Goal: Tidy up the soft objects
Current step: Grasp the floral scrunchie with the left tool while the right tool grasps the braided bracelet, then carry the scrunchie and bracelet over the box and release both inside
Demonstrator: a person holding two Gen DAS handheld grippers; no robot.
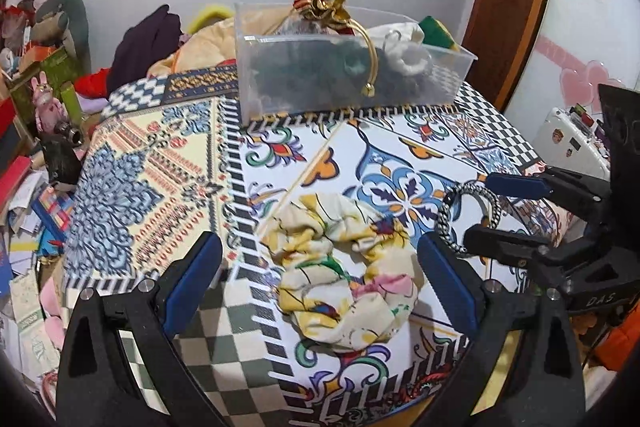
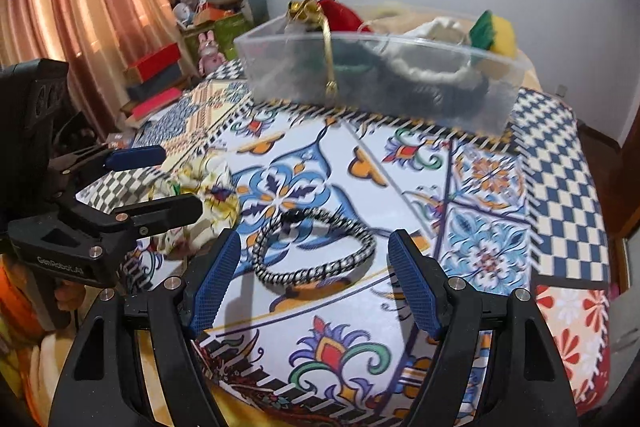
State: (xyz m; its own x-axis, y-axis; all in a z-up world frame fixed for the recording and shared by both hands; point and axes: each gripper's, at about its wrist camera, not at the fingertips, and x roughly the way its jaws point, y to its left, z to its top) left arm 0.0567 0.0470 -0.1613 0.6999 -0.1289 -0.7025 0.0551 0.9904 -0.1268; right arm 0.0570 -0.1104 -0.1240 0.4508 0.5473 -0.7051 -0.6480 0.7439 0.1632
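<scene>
On the left, the left gripper (image 1: pixel 320 259) hangs with its blue-padded jaws spread wide on either side of a crumpled floral fabric scrunchie (image 1: pixel 340 267) lying on the patterned tile-print tablecloth (image 1: pixel 152 163), not touching it. To its right, the right gripper (image 2: pixel 314 279) is likewise spread around a black-and-white braided cord loop (image 2: pixel 316 247), which lies flat on the cloth just beside the scrunchie. At the far edge sits a clear plastic bin (image 2: pixel 372 83) already holding other soft items, a gold cord draped over its wall. The two grippers are close together; closing both at once risks collision, and the thin loop could slip out from between the pads, or the cloth bunch up.
</scene>
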